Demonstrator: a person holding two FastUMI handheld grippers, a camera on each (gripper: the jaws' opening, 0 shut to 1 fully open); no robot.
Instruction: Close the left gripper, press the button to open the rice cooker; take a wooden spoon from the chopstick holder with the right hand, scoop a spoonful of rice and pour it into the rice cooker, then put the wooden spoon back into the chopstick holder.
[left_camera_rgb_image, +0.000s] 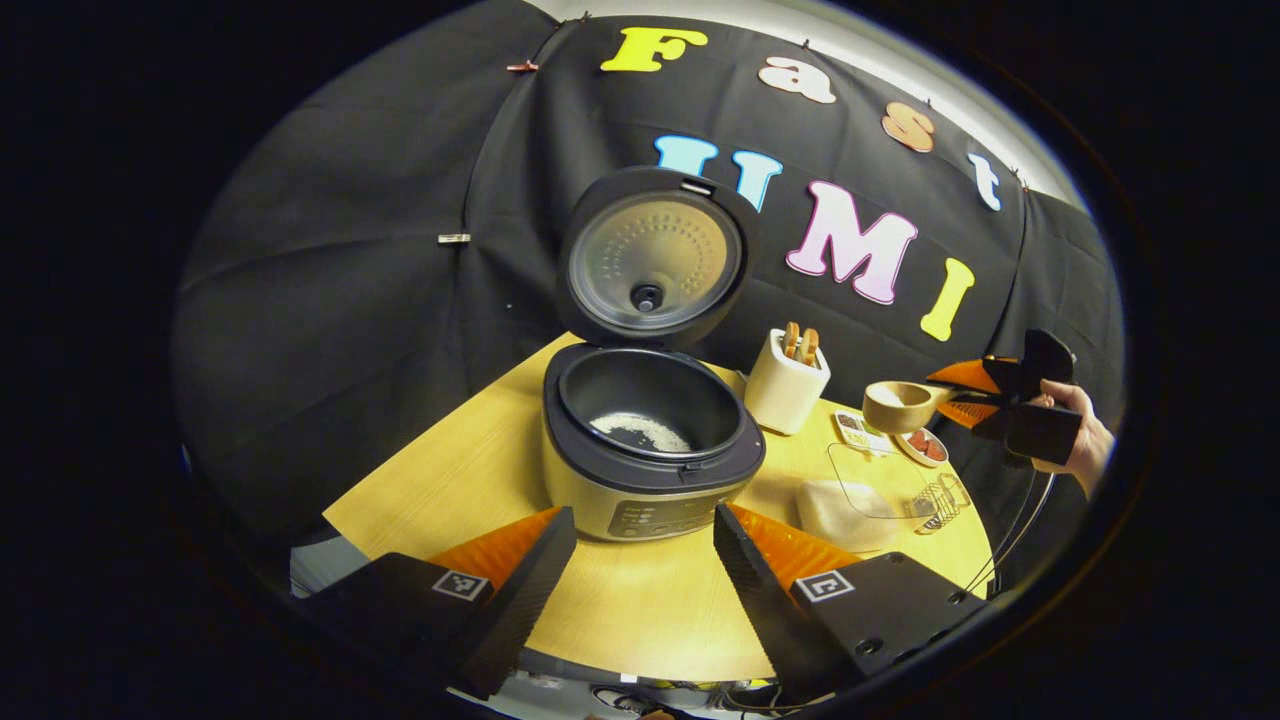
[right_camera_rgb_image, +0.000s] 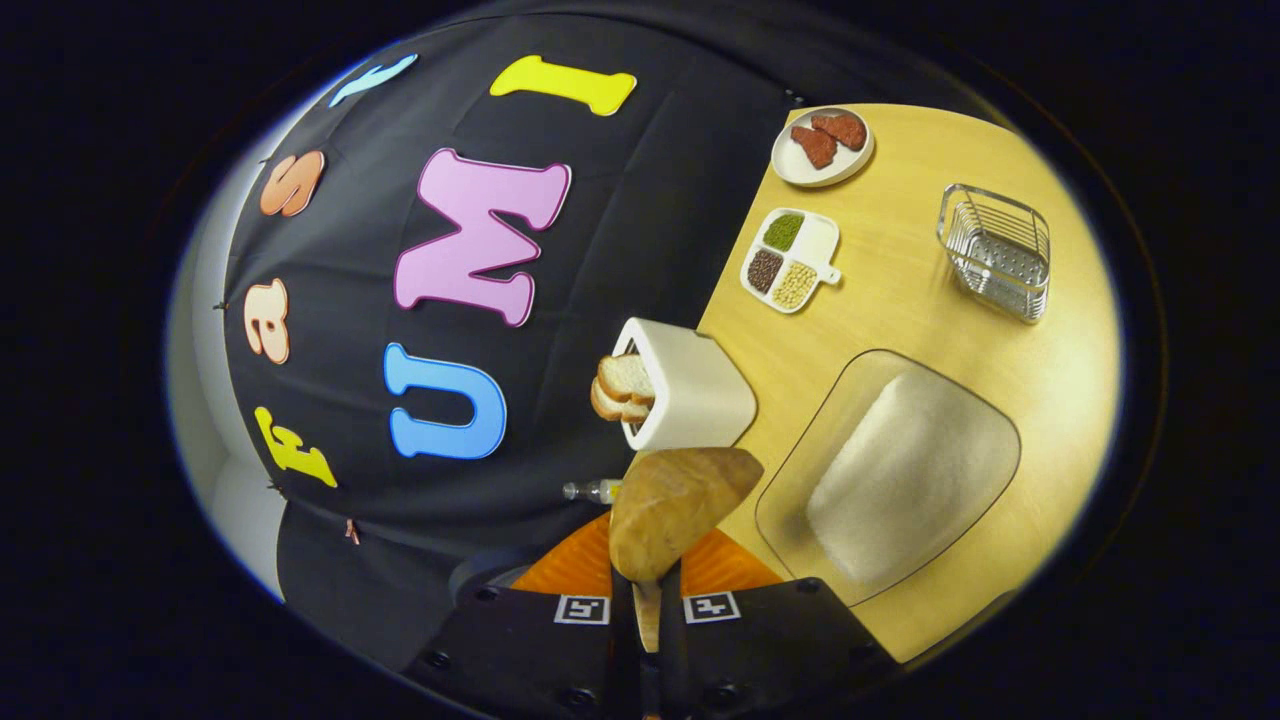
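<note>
One wooden spoon (left_camera_rgb_image: 900, 405), stiff and light, pinched by its handle in the right gripper (left_camera_rgb_image: 975, 400), right of the rice cooker (left_camera_rgb_image: 650, 450); left gripper (left_camera_rgb_image: 640, 570) gapes wide.

Rice cooker (left_camera_rgb_image: 640, 440) front panel: rows of small markings, too small to read.
Left gripper (left_camera_rgb_image: 640, 585) finger mounts: square black-and-white coded tags, no words.
Right gripper (right_camera_rgb_image: 648, 610) mounts: matching coded tags.

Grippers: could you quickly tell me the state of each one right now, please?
Left gripper: open, holding nothing.
Right gripper: shut on the wooden spoon.
</note>
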